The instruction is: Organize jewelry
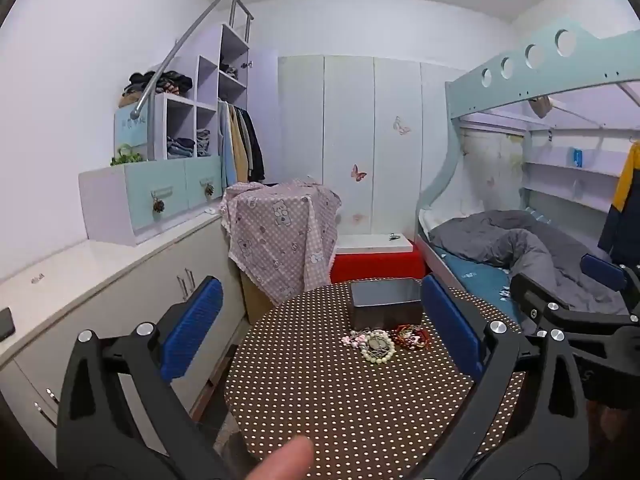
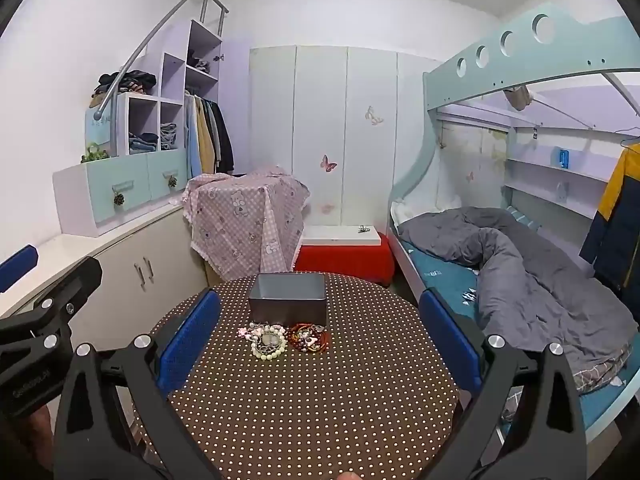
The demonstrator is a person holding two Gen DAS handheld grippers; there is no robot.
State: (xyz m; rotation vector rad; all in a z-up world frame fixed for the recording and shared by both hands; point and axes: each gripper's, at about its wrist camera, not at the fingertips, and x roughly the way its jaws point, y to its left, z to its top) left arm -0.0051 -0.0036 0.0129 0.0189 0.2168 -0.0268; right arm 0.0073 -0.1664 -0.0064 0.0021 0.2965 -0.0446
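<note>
A pile of jewelry lies on a round table with a brown polka-dot cloth (image 1: 340, 400) (image 2: 320, 400): a pale bead bracelet (image 1: 376, 347) (image 2: 270, 342) and, to its right, red bead pieces (image 1: 414, 336) (image 2: 308, 337). Just behind them stands an empty grey rectangular box (image 1: 386, 302) (image 2: 288, 296). My left gripper (image 1: 320, 324) is open, held above the near part of the table, short of the jewelry. The right gripper (image 2: 320, 334) is open too, its blue pads (image 2: 188, 340) wide apart, with nothing between them. Each gripper shows at the edge of the other's view.
A white cabinet counter (image 1: 100, 272) runs along the left. A stand draped in pink bear-print cloth (image 1: 280, 232) and a red stool (image 1: 376, 266) sit behind the table. A bunk bed with a grey duvet (image 1: 520, 248) fills the right side. A fingertip (image 1: 288, 456) shows at the bottom.
</note>
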